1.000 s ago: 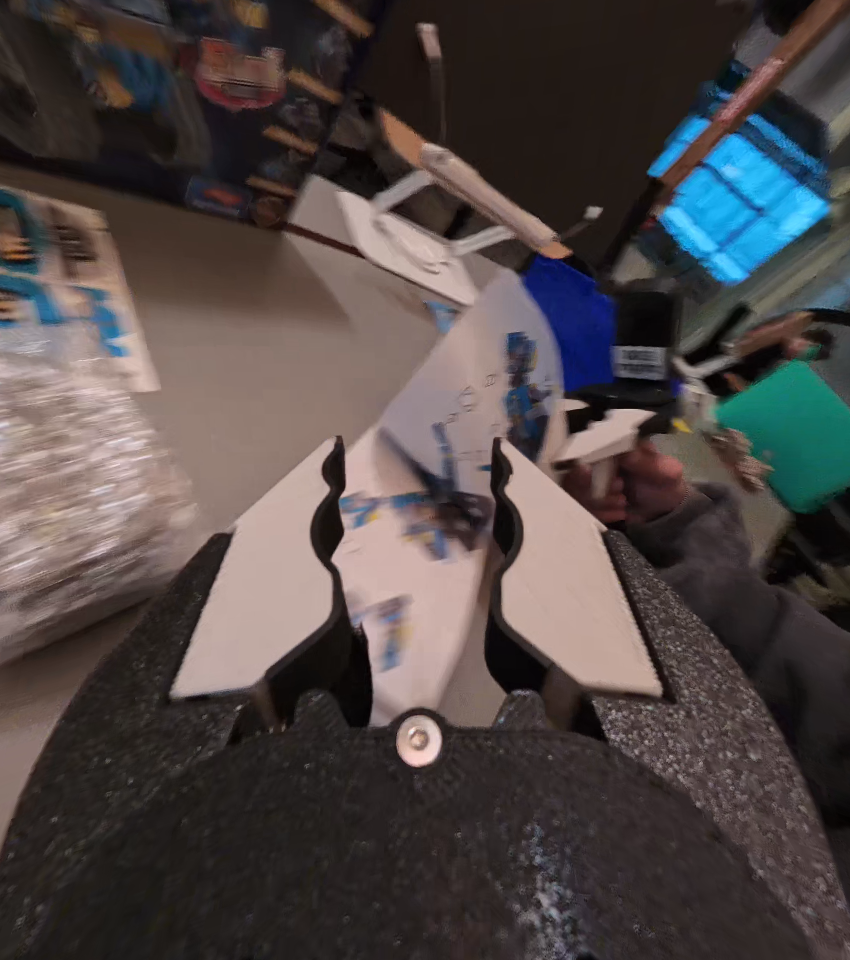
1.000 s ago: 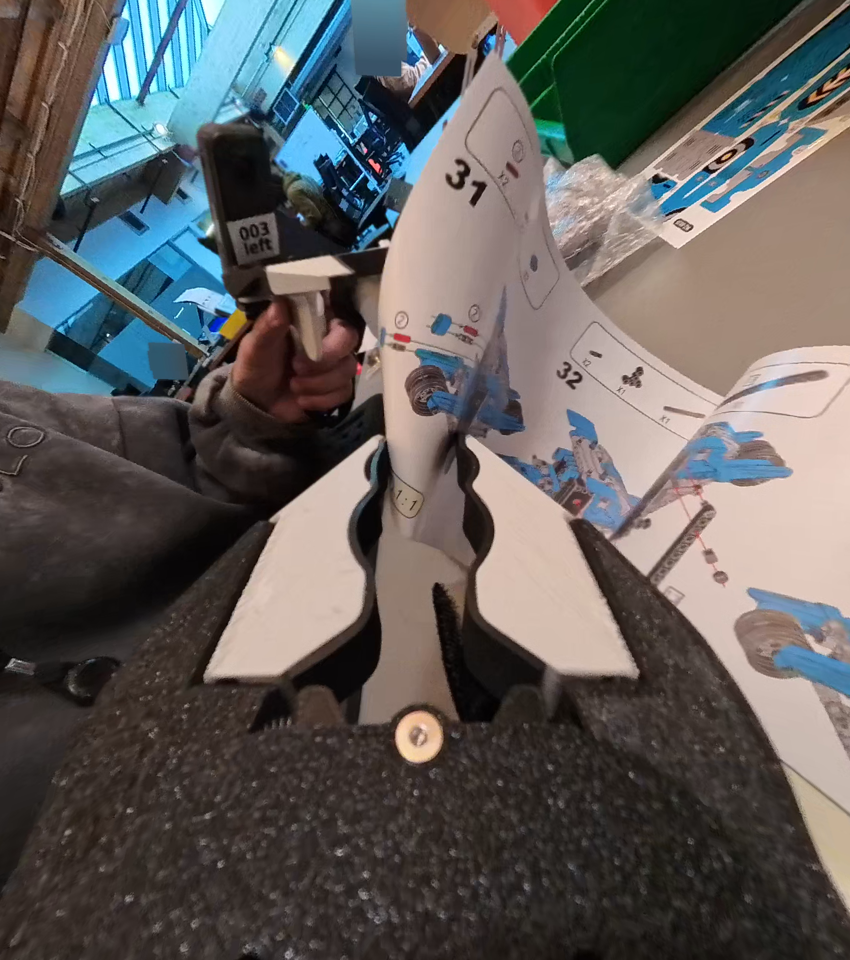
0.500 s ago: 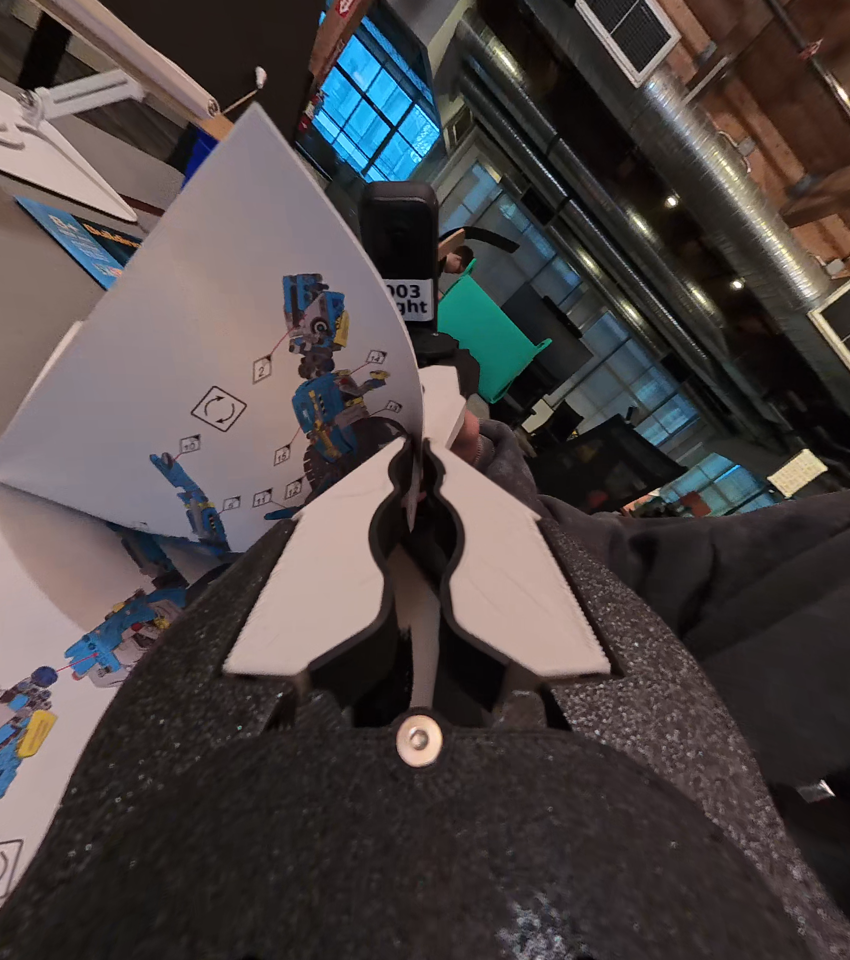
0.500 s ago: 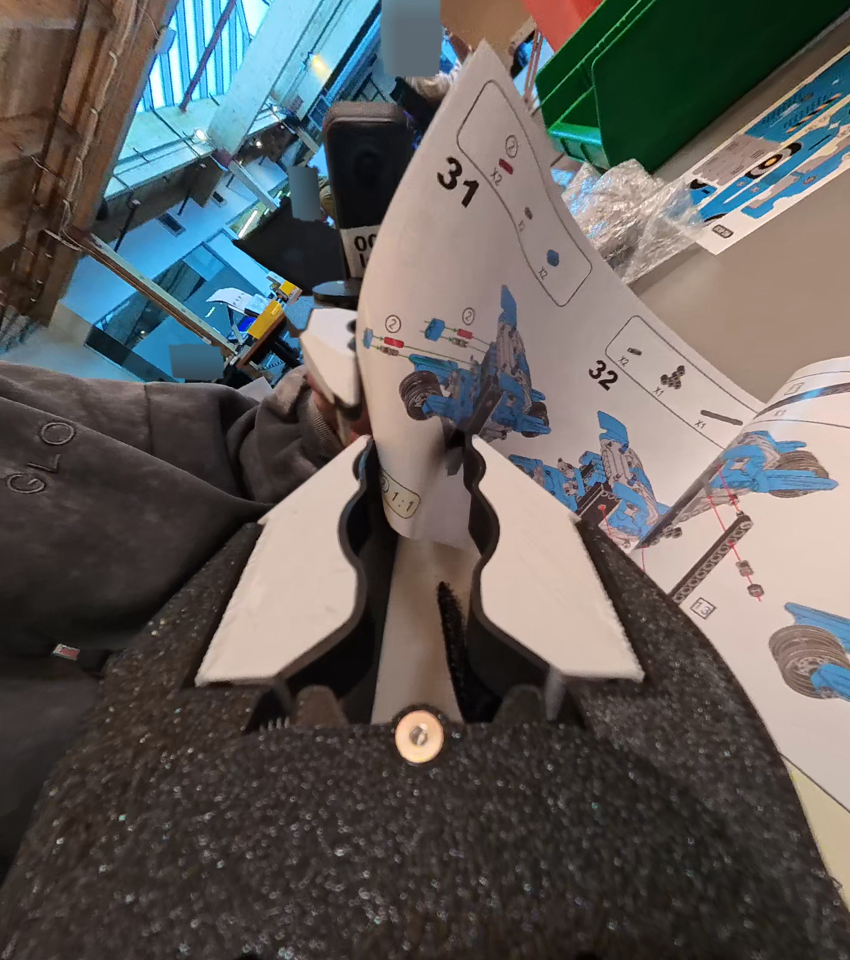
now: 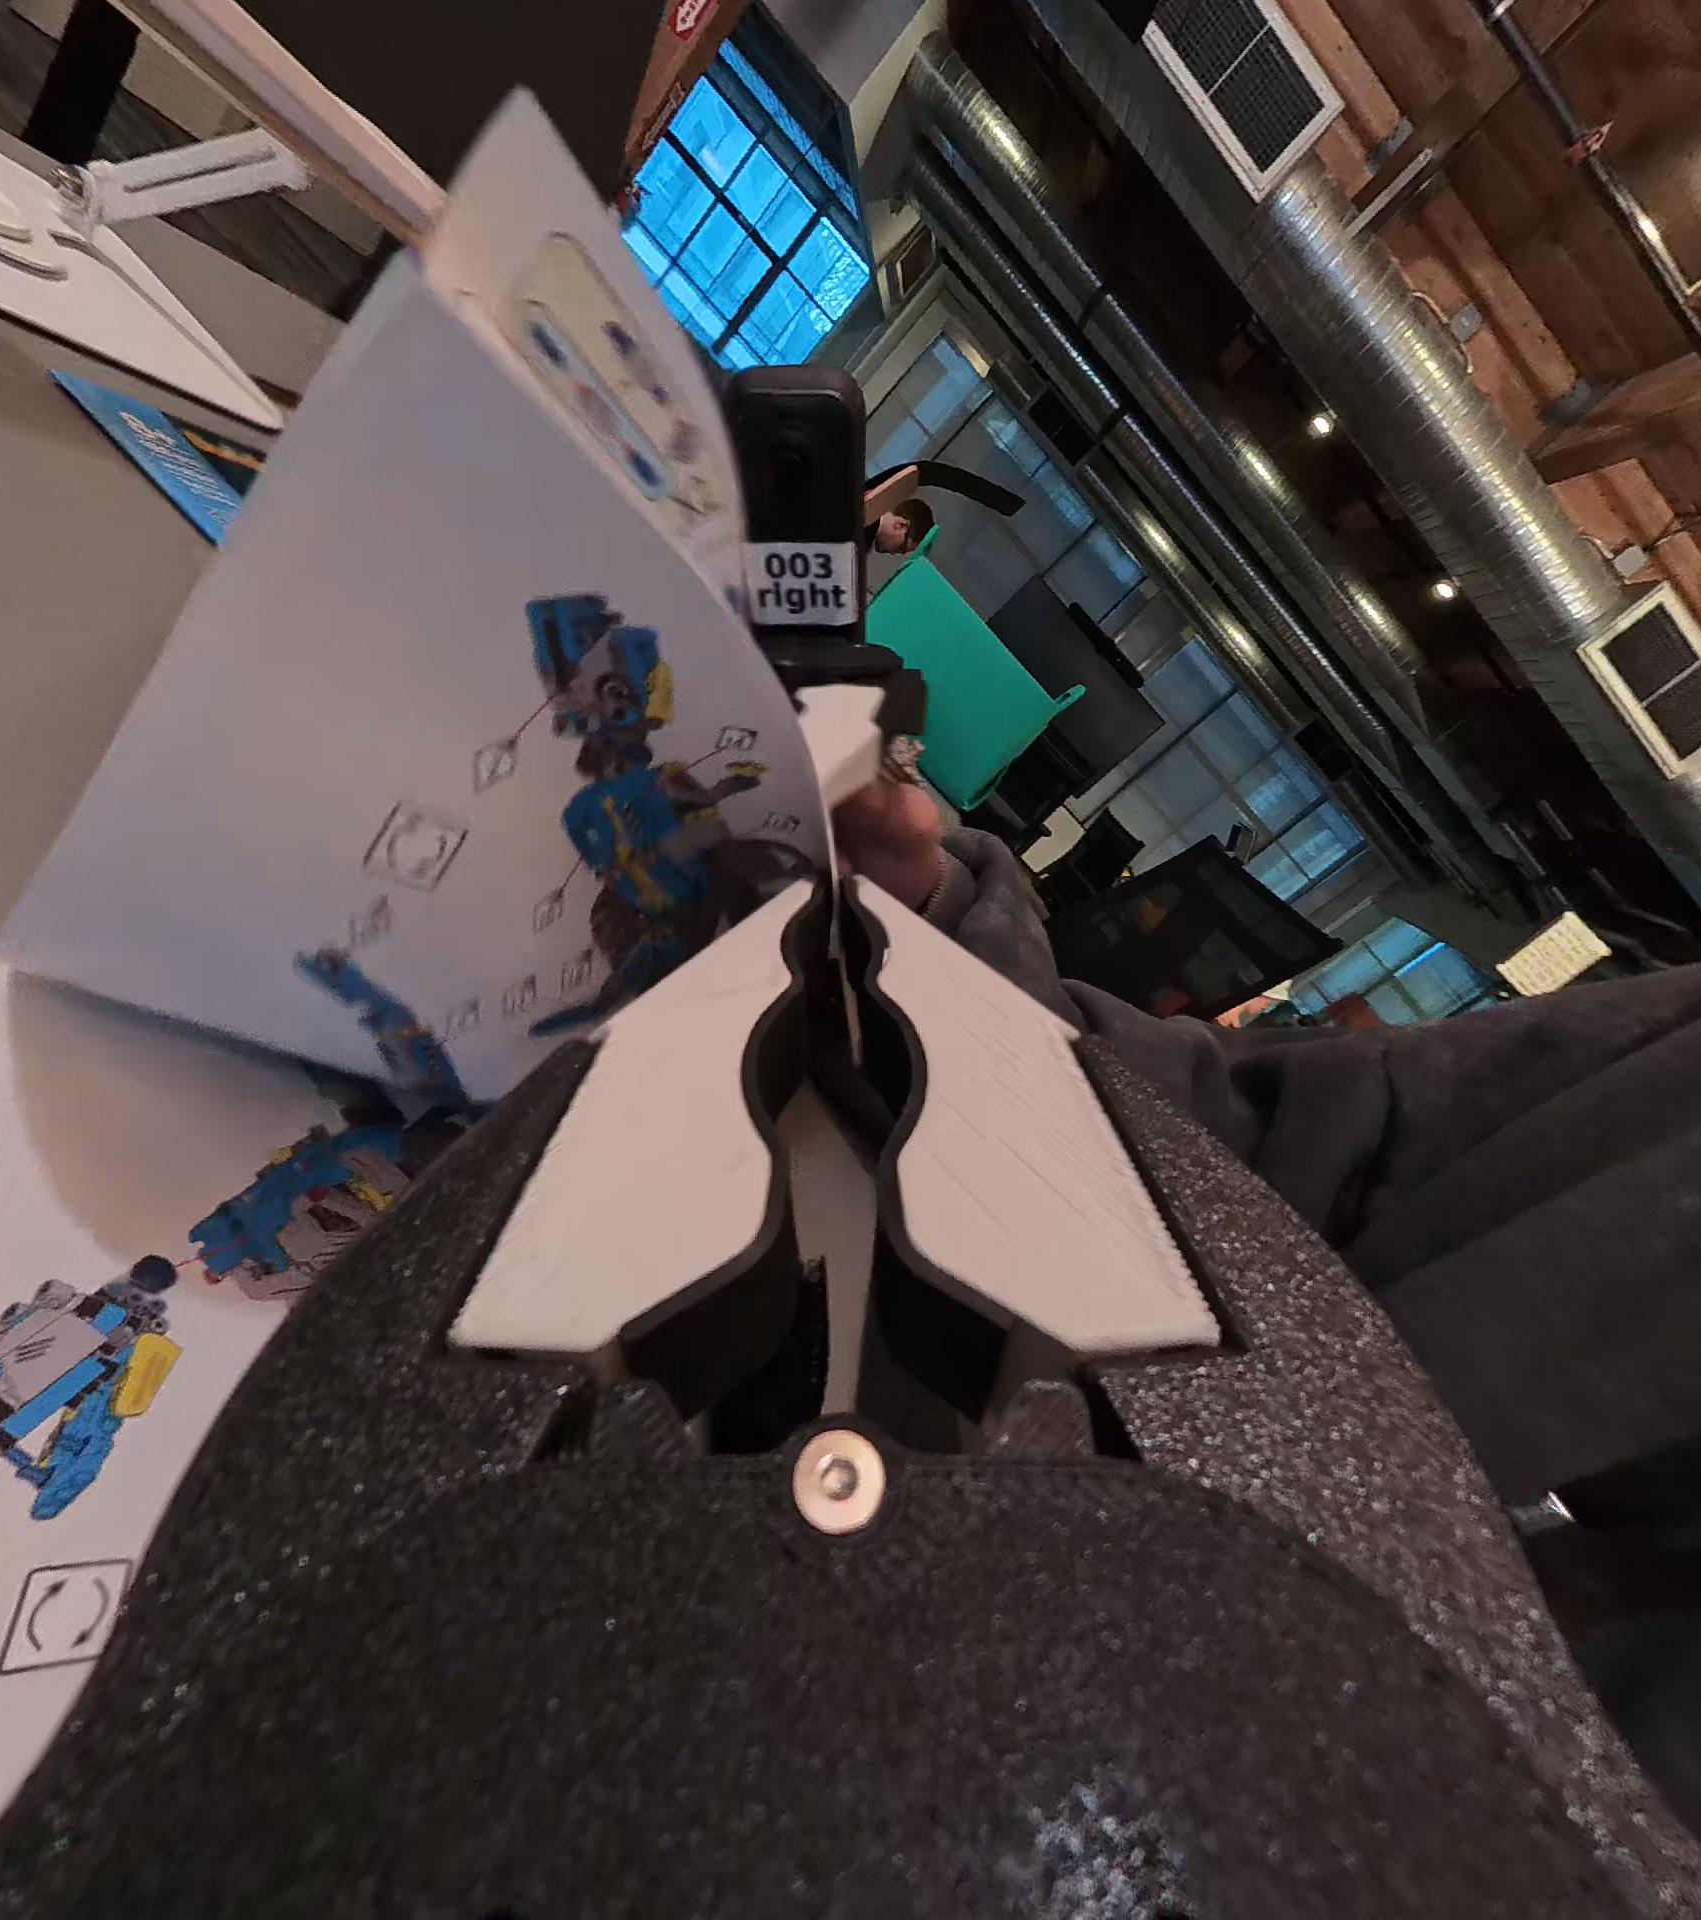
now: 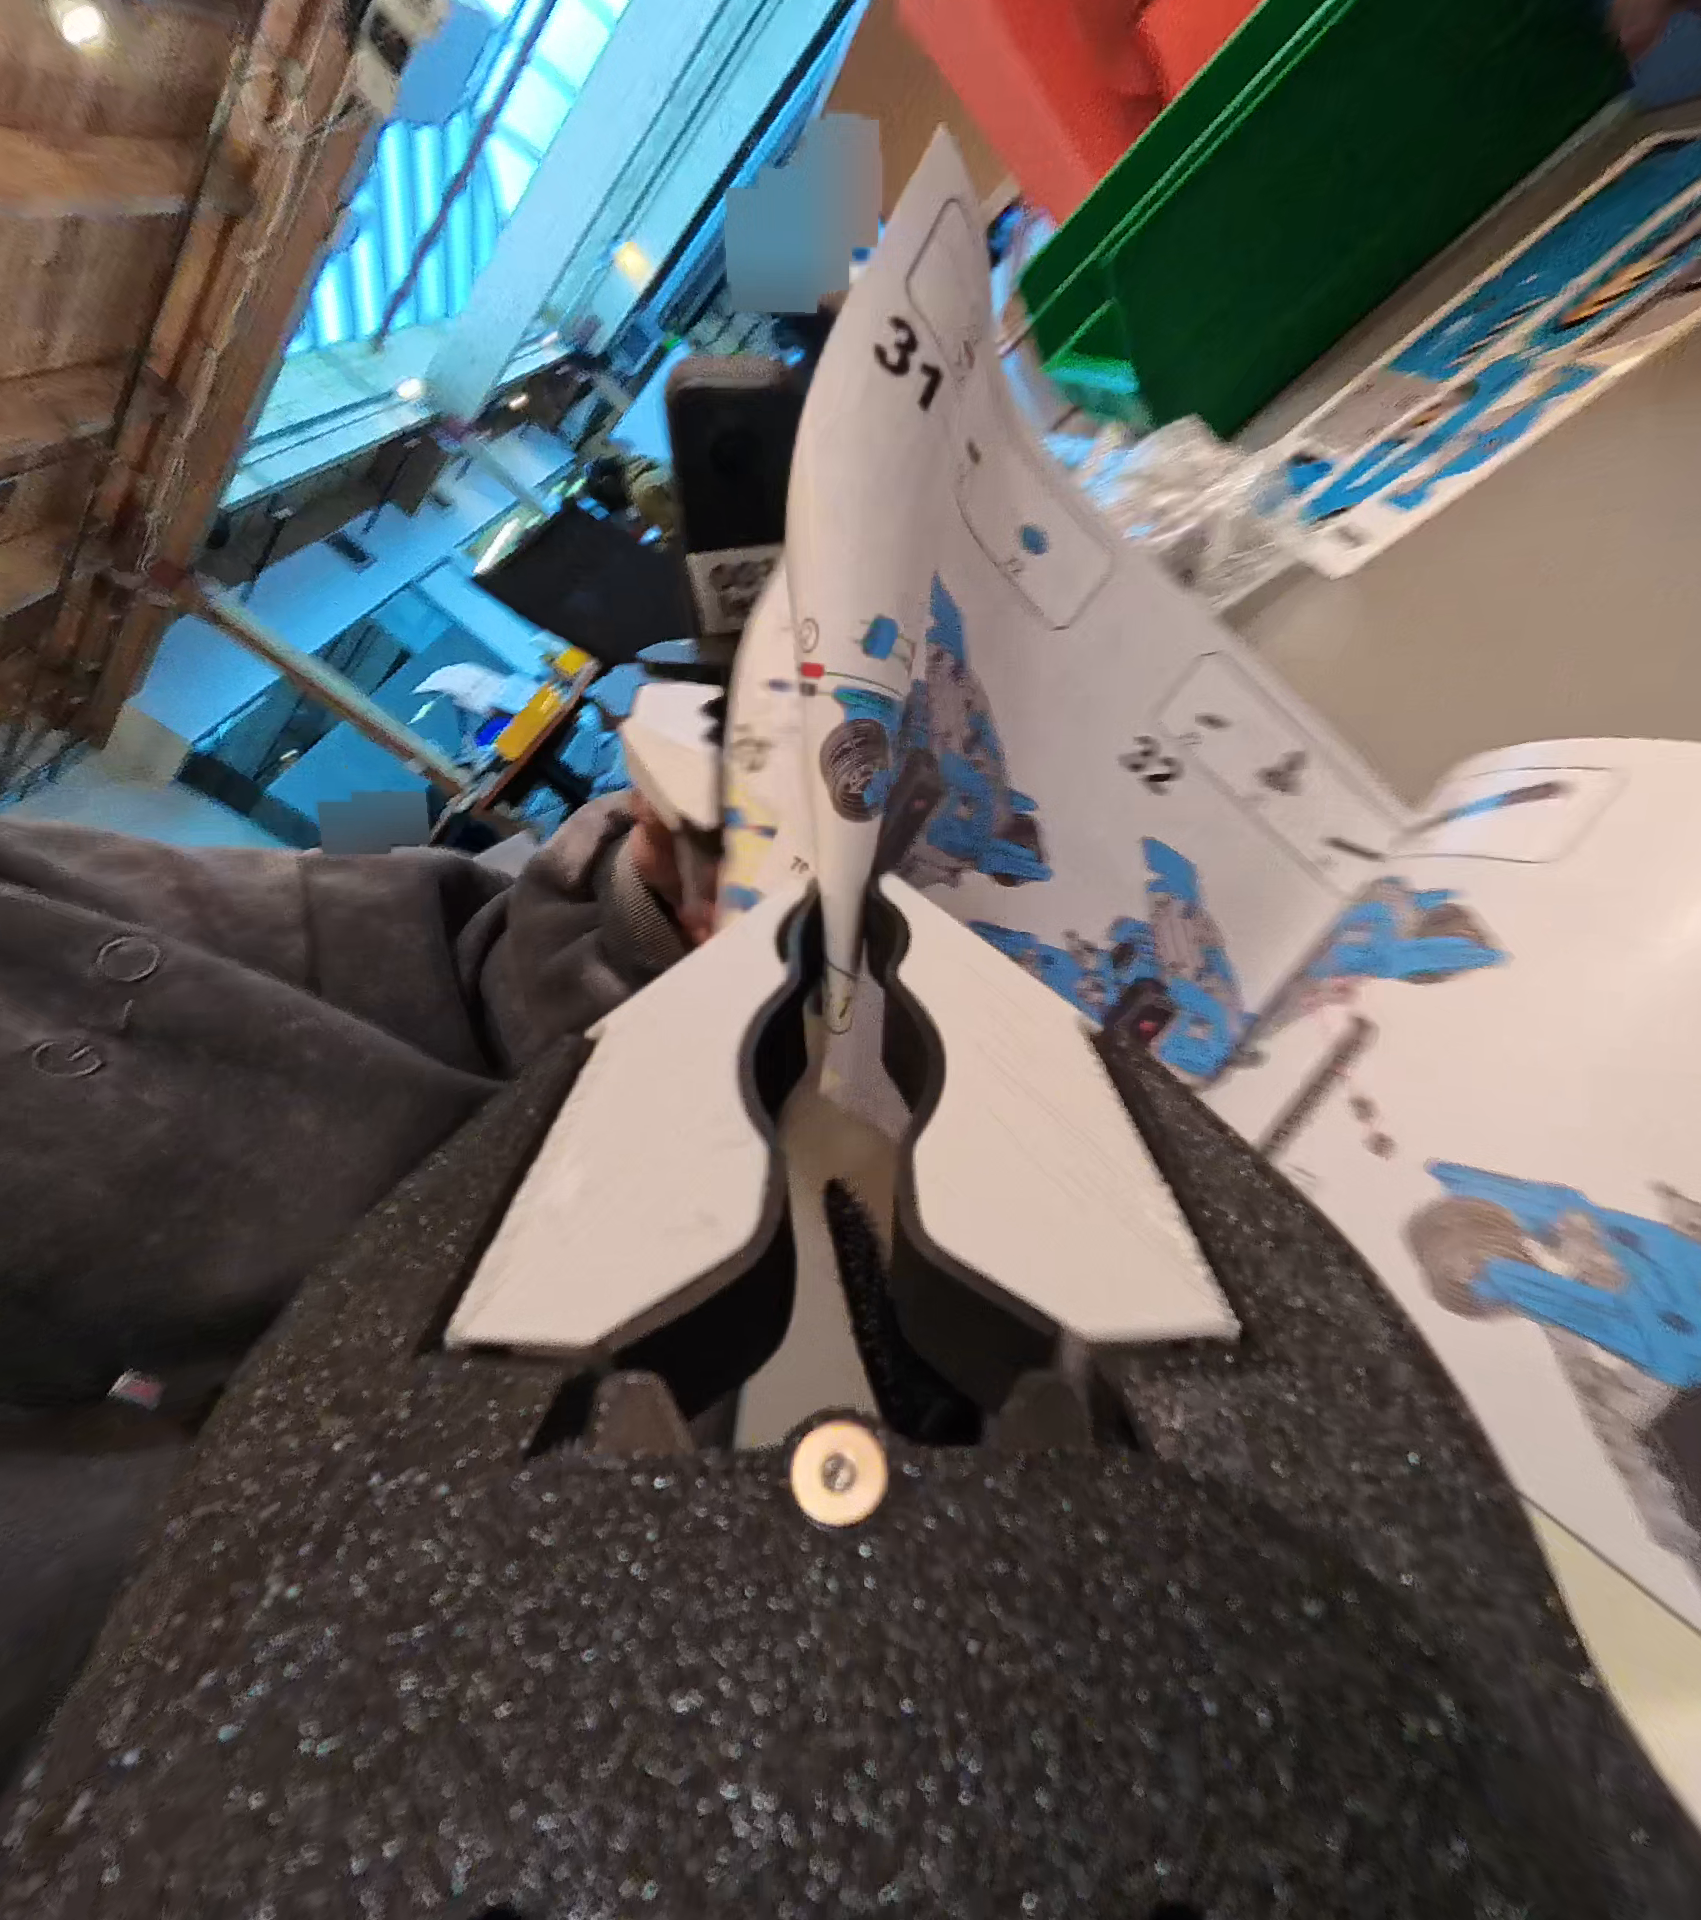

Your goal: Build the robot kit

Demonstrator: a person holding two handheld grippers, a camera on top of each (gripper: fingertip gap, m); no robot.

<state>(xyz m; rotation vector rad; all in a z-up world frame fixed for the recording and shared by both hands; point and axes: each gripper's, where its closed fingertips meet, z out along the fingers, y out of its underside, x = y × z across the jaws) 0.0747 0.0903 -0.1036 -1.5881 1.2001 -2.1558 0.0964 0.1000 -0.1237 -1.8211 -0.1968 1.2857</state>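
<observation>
An open building-instruction booklet (image 6: 1511,904) with blue model drawings lies on a beige table (image 5: 4,623). One of its pages (image 5: 389,727) stands up, curved, between the two grippers. My left gripper (image 5: 835,896) is shut on that page's edge. My right gripper (image 6: 841,914) is shut on a lifted page (image 6: 929,582) too, pinching its lower corner. Each view shows the other gripper just behind the paper, held by a hand in a grey sleeve: the right one (image 5: 851,743) in the left wrist view, the left one (image 6: 674,764) in the right wrist view.
A green bin (image 6: 1293,229) and a crinkled clear plastic bag (image 6: 1168,488) stand beyond the booklet, beside a flat printed blue sheet (image 6: 1552,343). A white stand base (image 5: 15,239) sits at the far table edge. The person's grey-clad body (image 6: 202,1039) is close by. My two grippers' fingertips are within a few centimetres of each other.
The left gripper swung round and shut on the page's edge. The right gripper's jaws narrowed onto the page. The page now stands more upright and folded between them.
</observation>
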